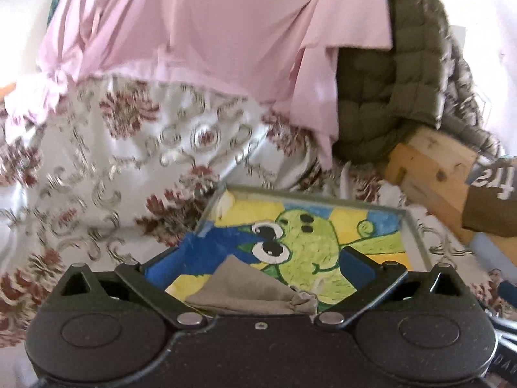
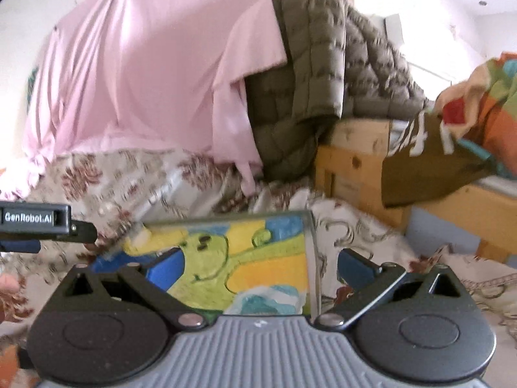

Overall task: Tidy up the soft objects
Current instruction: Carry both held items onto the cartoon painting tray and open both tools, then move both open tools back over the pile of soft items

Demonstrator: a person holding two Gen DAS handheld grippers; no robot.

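My left gripper [image 1: 258, 258] stands wide open over a glass-framed painting [image 1: 307, 226] of a green cartoon creature that lies on the floral bedspread [image 1: 97, 161]. A small grey cloth pouch [image 1: 245, 291] rests on the painting, low between the fingers, and no pad presses on it. My right gripper [image 2: 260, 265] is also wide open above the same painting [image 2: 226, 242], with nothing held. A pink sheet [image 1: 210, 32] hangs behind the bed. An olive quilted jacket [image 1: 387, 90] droops beside it, and both show again as the pink sheet [image 2: 145, 80] and jacket [image 2: 307, 97].
A wooden bed frame [image 2: 352, 161] stands at the right with a brown lettered garment [image 2: 426, 165] draped over it and a colourful blanket [image 2: 484, 113] above. The left gripper's black body [image 2: 35, 223] juts in at the left edge of the right wrist view.
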